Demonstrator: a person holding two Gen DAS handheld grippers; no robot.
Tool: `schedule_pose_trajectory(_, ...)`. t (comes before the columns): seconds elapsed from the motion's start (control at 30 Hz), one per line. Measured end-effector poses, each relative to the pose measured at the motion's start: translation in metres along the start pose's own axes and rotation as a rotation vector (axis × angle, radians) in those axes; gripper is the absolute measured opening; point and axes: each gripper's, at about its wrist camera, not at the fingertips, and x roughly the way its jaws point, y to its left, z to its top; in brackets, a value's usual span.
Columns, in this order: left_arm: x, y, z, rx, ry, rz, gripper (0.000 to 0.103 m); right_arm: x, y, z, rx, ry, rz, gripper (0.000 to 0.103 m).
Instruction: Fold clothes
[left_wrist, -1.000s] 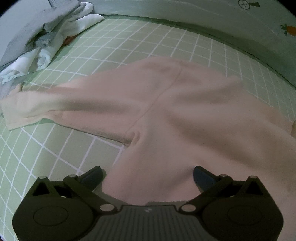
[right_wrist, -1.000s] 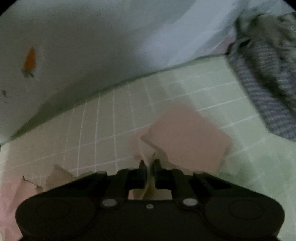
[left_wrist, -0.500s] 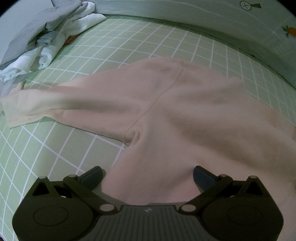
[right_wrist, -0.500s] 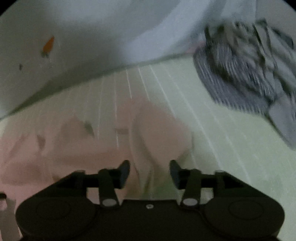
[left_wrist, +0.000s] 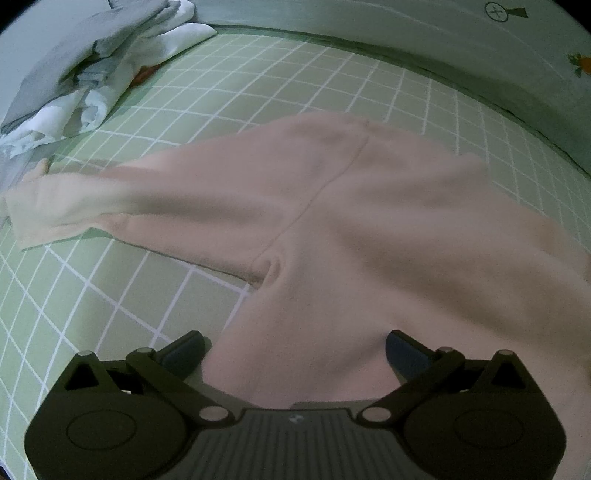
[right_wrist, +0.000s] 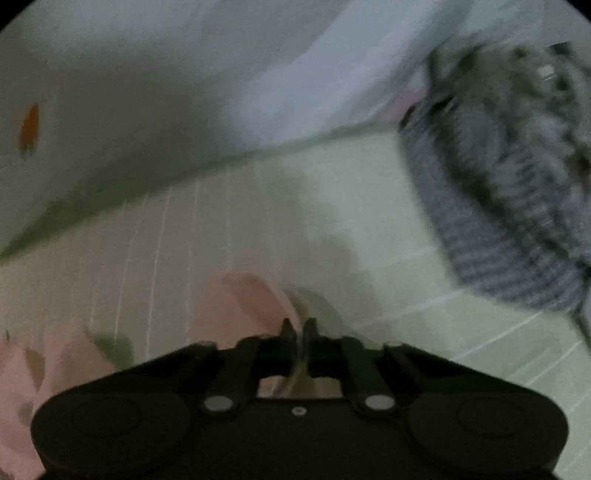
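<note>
L gripper jaws wide over pink top | R gripper pinching it

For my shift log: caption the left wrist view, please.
Open left tool poised over a pink sweater spread flat on the green checked sheet.

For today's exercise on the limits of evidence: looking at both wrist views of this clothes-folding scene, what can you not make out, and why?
- Left wrist view: the pink garment's right side is cut off by the frame edge, and its lower hem is hidden behind the open left claw.
- Right wrist view: motion blur hides what the grey striped clothing is.
- Right wrist view: the right claw is shut on pale pink cloth, but blur hides which part of the garment this is.
</note>
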Motion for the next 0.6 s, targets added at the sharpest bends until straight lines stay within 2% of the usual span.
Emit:
schedule_pose_trajectory(0.07,0.0,0.0,0.0,0.0,0.0,0.0,0.103,-0.033,-0.029,0.002,0.109,-0.164,-0.026,0.004)
schedule_pose_trajectory(0.1,0.0,0.0,-0.001,0.0,-0.001,0.0,0.103,-0.046,-0.043,0.001,0.164,-0.216,-0.04,0.004)
schedule_pose_trajectory(0.2,-0.001,-0.001,-0.002,-0.003,-0.006,0.001,0.103,-0.074,-0.084,-0.019,0.314,-0.276,-0.088,0.004)
schedule_pose_trajectory(0.3,-0.001,-0.002,-0.003,-0.005,-0.006,0.002,0.103,-0.07,-0.11,-0.057,0.383,-0.157,-0.158,0.012)
schedule_pose_trajectory(0.37,0.0,-0.001,-0.002,-0.005,-0.001,0.002,0.103,-0.068,-0.122,-0.081,0.445,-0.085,-0.173,0.013)
schedule_pose_trajectory(0.5,-0.001,-0.001,-0.001,-0.006,0.003,0.002,0.103,-0.07,-0.129,-0.106,0.511,-0.039,-0.184,0.015)
schedule_pose_trajectory(0.6,-0.001,-0.001,-0.001,-0.006,0.003,0.002,0.103,-0.072,-0.123,-0.1,0.495,-0.05,-0.23,0.034)
